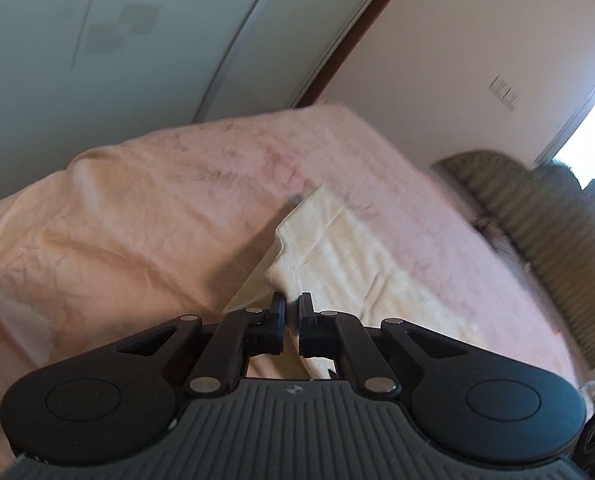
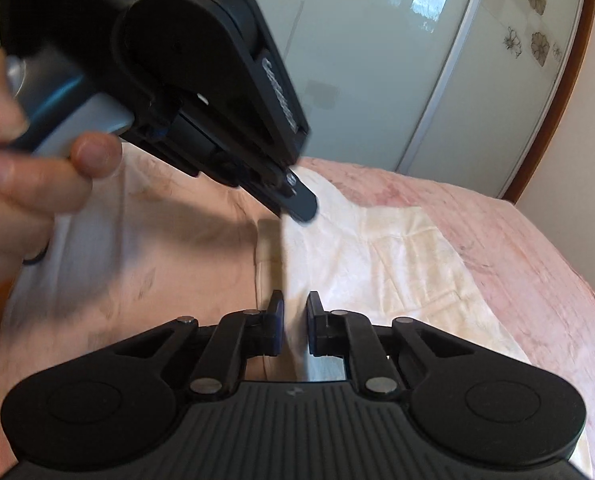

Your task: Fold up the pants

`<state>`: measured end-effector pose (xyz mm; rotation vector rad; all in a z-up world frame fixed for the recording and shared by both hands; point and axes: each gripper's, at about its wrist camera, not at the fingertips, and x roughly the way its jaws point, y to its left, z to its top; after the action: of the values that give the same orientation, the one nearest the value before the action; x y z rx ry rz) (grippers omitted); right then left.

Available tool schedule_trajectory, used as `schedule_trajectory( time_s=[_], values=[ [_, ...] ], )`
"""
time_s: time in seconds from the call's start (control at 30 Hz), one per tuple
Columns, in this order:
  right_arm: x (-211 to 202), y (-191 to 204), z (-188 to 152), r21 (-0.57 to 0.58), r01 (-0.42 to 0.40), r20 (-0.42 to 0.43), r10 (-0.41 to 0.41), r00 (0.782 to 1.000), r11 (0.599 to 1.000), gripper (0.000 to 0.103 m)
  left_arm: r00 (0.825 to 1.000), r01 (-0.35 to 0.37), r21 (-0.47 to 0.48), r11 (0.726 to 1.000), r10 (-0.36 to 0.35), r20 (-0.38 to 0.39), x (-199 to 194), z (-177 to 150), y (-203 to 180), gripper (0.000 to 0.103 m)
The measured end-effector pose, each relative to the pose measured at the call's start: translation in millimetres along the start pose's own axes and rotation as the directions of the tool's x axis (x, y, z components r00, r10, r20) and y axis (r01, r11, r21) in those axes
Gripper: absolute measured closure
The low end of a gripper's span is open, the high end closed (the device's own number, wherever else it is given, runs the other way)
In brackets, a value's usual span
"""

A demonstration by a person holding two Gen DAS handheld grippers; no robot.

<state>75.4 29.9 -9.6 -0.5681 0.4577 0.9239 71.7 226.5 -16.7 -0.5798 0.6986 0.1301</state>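
My left gripper (image 1: 292,304) was clenched on a raised fold of the cream pants (image 1: 361,256); its jaws stood nearly together with the fabric edge pinched between the pads. My right gripper (image 2: 295,304) was likewise clenched on the pants (image 2: 397,264), a thin upright ridge of cloth passing between its blue-faced pads. No earlier view was available, so only the closed grip was recorded.

In the right wrist view, the left gripper (image 2: 303,204) appeared above and to the left, angled downward, its fingertips touching the upper edge of the same ridge of cloth. My left hand (image 2: 21,184) held that gripper's handle; a dark ring showed on one finger.

The pants lay spread across a pink bedspread (image 1: 145,200), extending from the jaws toward the far right side of the bed. A seam or pocket outline was visible on the fabric in the right wrist view.

Beyond the bed, pale green glossy wardrobe doors (image 2: 377,80) with flower motifs filled the background. In the left wrist view, an olive ribbed cushion (image 1: 537,240) rested at the bed's far right edge, below a bright window (image 1: 593,128). Both views were motion-blurred.
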Motion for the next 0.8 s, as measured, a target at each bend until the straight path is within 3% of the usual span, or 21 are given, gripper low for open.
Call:
schedule_trajectory(
  time_s=[0.13, 0.27, 0.37, 0.43, 0.47, 0.5, 0.53, 0.6, 0.7, 0.77, 0.8],
  values=[
    [-6.4, -4.2, -8.5, 0.083, -0.022, -0.010, 0.023, 1.000, 0.996, 0.090, 0.999, -0.046, 0.019, 0.999, 0.047, -0.018, 6.6, -12.1, 8.4, 0.098],
    [-61.2, -30.6, -27.3, 0.251, -0.078, 0.077, 0.060, 0.995, 0.965, 0.089, 0.999, -0.046, 0.017, 0.999, 0.047, -0.025, 7.3, -11.3, 12.0, 0.098],
    [-99.1, -59.2, -59.2, 0.348, 0.054, 0.034, -0.070, 0.997, 0.936, 0.089, 0.997, -0.079, 0.069, 0.994, 0.080, -0.005, 8.8, -13.9, 2.5, 0.098],
    [-120.7, -82.7, -90.6, 0.428, 0.163, -0.031, -0.166, 0.986, 0.889, 0.083, 0.994, -0.106, 0.105, 0.989, 0.105, 0.013, 8.1, -17.7, -3.3, 0.098],
    [-127.3, -98.7, -110.4, 0.484, 0.214, -0.082, -0.199, 0.976, 0.849, 0.067, 0.993, -0.118, 0.119, 0.986, 0.117, 0.018, 7.9, -19.1, -5.7, 0.098],
    [-132.0, -110.9, -128.9, 0.526, 0.255, -0.141, -0.213, 0.967, 0.811, 0.044, 0.991, -0.132, 0.134, 0.982, 0.130, 0.022, 8.9, -19.6, -9.2, 0.098],
    [-134.9, -121.7, -148.1, 0.556, 0.307, -0.205, -0.230, 0.951, 0.772, 0.037, 0.990, -0.142, 0.141, 0.980, 0.140, 0.026, 8.2, -20.1, -11.2, 0.097],
    [-144.9, -133.7, -175.2, 0.581, 0.399, -0.280, -0.286, 0.917, 0.710, 0.037, 0.986, -0.164, 0.160, 0.973, 0.161, 0.029, 5.9, -19.1, -15.6, 0.094],
    [-180.7, -154.2, -189.2, 0.703, 0.331, -0.169, -0.304, 0.938, 0.630, 0.037, 0.980, -0.200, 0.167, 0.965, 0.197, 0.034, -4.2, -13.0, -20.5, 0.088],
    [-191.7, -166.7, -187.4, 0.701, 0.333, -0.156, -0.320, 0.934, 0.631, 0.038, 0.977, -0.213, 0.174, 0.962, 0.208, 0.046, -13.8, -7.2, -28.0, 0.087],
    [-189.9, -173.0, -185.6, 0.667, 0.360, -0.185, -0.323, 0.928, 0.652, 0.038, 0.973, -0.229, 0.181, 0.956, 0.220, 0.068, -19.5, -5.1, -33.4, 0.075]
  ],
)
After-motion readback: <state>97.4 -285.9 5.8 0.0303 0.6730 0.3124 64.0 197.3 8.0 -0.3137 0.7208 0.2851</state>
